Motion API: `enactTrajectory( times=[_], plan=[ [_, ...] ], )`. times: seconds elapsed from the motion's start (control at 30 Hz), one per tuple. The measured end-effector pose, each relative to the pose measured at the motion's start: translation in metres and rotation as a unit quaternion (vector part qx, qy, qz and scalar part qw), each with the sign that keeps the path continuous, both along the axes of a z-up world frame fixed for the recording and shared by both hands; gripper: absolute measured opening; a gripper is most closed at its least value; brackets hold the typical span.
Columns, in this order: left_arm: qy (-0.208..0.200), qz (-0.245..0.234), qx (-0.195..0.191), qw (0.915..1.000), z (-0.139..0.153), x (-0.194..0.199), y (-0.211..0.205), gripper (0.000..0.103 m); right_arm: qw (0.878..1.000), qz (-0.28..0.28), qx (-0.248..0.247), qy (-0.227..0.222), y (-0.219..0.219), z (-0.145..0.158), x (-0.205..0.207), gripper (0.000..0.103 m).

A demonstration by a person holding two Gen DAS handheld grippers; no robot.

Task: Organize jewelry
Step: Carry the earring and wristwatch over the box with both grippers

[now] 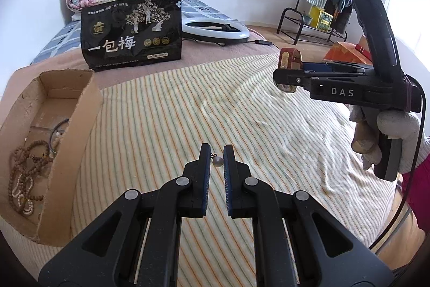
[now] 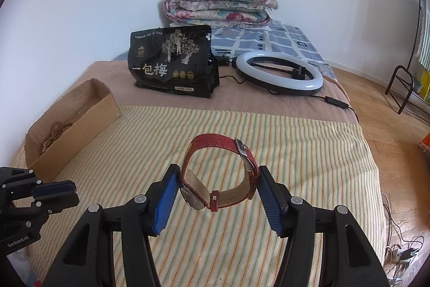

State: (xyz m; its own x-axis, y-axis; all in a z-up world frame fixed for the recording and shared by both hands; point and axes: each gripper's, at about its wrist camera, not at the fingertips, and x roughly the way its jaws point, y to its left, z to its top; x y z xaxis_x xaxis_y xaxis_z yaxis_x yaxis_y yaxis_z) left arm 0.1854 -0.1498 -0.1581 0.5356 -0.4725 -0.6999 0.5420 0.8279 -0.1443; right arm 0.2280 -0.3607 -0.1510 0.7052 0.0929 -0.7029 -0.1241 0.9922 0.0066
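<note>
Left gripper [image 1: 217, 152]: jaws drawn nearly together on a small pearl earring [image 1: 217, 161], pinched by its fine chain and hanging free between the pads; a slip out of so slight a hold is judged likely if the hand is jolted, and the piece would be hard to find on the striped blanket [image 1: 242, 104]. Right gripper [image 2: 219, 180]: jaws held wide, clamped across the loop of a red-strapped watch [image 2: 215, 179], carried clear of the blanket; the soft strap may buckle or rotate under the pads, so the watch could drop short of its goal. Cardboard box [image 1: 67, 136]: at the blanket's left edge, already holding bead strings [image 1: 24, 174]; an earring released there is judged liable to snag in the beads.
</note>
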Motion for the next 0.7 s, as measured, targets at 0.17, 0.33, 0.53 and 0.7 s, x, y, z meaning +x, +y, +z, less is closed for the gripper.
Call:
enactTrajectory(
  times=[0.17, 0.33, 0.53, 0.7],
  plan=[
    [-0.012, 0.019, -0.006, 0.9997, 0.013, 0.002, 0.027, 0.008, 1.0, 0.019, 0.001, -0.01, 0.025, 0.014, -0.001, 0.06],
    [-0.03, 0.04, -0.004, 0.9987, 0.027, 0.007, 0.058, 0.008, 0.999, 0.038, 0.003, -0.019, 0.05, 0.027, 0.003, 0.06],
    [-0.051, 0.074, -0.004, 0.996, 0.042, 0.02, 0.097, 0.008, 0.998, 0.065, 0.003, -0.027, 0.085, 0.039, 0.013, 0.06],
    [-0.063, 0.101, 0.001, 0.9929, 0.05, 0.035, 0.128, 0.008, 0.996, 0.083, 0.004, -0.032, 0.115, 0.046, 0.023, 0.06]
  ],
)
